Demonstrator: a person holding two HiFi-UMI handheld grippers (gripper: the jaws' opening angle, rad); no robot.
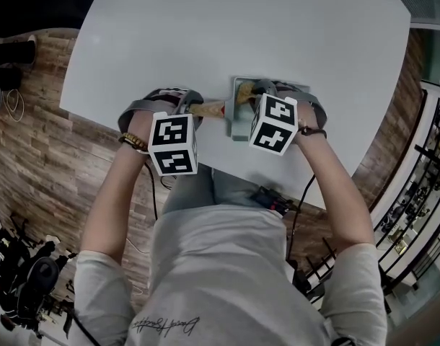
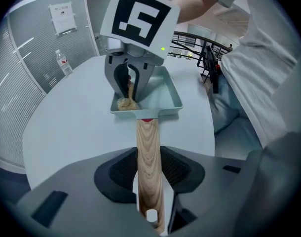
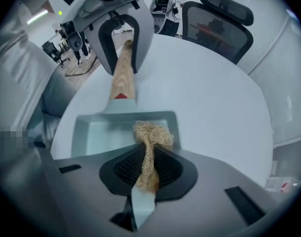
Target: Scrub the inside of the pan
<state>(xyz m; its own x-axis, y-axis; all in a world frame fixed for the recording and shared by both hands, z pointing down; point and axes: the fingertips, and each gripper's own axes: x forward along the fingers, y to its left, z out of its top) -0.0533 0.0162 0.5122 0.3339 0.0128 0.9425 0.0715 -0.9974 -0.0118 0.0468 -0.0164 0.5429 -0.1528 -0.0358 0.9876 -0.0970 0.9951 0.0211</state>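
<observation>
A pale grey-green square pan with a wooden handle rests on the white table. My left gripper is shut on the wooden handle. My right gripper points down into the pan and is shut on a tan fibre scrubber, whose tuft sits in the pan's corner nearest the handle on the right gripper view's right side.
A water bottle stands at the table's far edge in the left gripper view. A black office chair stands beyond the table. A railing runs along the right. The person's legs are at the table's near edge.
</observation>
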